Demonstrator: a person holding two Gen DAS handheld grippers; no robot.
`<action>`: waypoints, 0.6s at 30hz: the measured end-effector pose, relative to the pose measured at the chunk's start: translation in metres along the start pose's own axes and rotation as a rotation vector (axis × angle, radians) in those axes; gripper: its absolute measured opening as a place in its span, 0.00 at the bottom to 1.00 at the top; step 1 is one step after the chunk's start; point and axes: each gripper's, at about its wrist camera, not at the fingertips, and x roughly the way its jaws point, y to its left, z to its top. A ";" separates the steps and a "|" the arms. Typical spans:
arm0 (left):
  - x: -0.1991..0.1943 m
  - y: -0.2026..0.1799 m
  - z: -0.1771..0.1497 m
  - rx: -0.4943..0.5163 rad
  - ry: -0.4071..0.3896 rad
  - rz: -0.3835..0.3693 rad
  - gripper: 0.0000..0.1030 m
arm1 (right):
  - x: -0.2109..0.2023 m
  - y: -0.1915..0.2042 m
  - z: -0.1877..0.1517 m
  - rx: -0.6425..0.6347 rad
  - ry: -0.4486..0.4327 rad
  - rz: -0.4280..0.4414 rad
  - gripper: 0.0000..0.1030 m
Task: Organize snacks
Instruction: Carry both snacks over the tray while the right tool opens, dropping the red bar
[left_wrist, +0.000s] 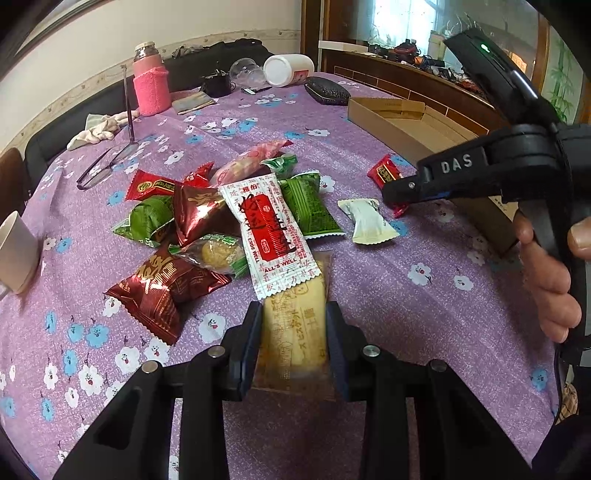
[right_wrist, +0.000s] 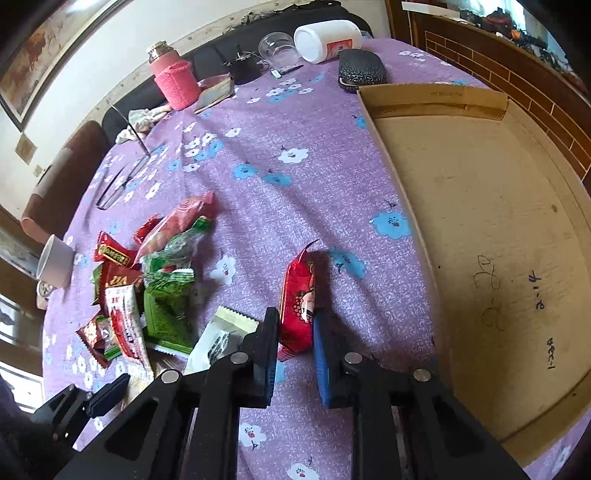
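Observation:
A pile of wrapped snacks (left_wrist: 221, 218) lies on the purple flowered tablecloth; it also shows in the right wrist view (right_wrist: 147, 291). My left gripper (left_wrist: 293, 317) is shut on a long pale yellow snack packet (left_wrist: 295, 325) at the near edge of the pile. My right gripper (right_wrist: 295, 325) is shut on a small red snack packet (right_wrist: 299, 299) and holds it left of the flat cardboard box (right_wrist: 480, 229). In the left wrist view the right gripper (left_wrist: 397, 194) hangs over the table beside a white wrapped snack (left_wrist: 367, 221), with the box (left_wrist: 406, 122) behind it.
A paper cup (left_wrist: 16, 251) stands at the left edge. Glasses (left_wrist: 107, 166), a pink-sleeved bottle (left_wrist: 149, 81), a white jar on its side (left_wrist: 288, 68), a clear cup (left_wrist: 247, 72) and a dark glasses case (left_wrist: 327, 90) are at the far side.

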 end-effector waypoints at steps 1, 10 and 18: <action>0.000 0.001 0.000 -0.008 0.001 -0.008 0.32 | -0.002 -0.001 -0.001 0.005 -0.005 0.005 0.18; -0.009 0.002 0.000 -0.031 -0.024 -0.069 0.32 | -0.028 -0.011 -0.027 0.011 -0.042 0.085 0.18; -0.021 -0.004 0.001 -0.057 -0.043 -0.112 0.32 | -0.045 -0.021 -0.036 0.017 -0.058 0.125 0.18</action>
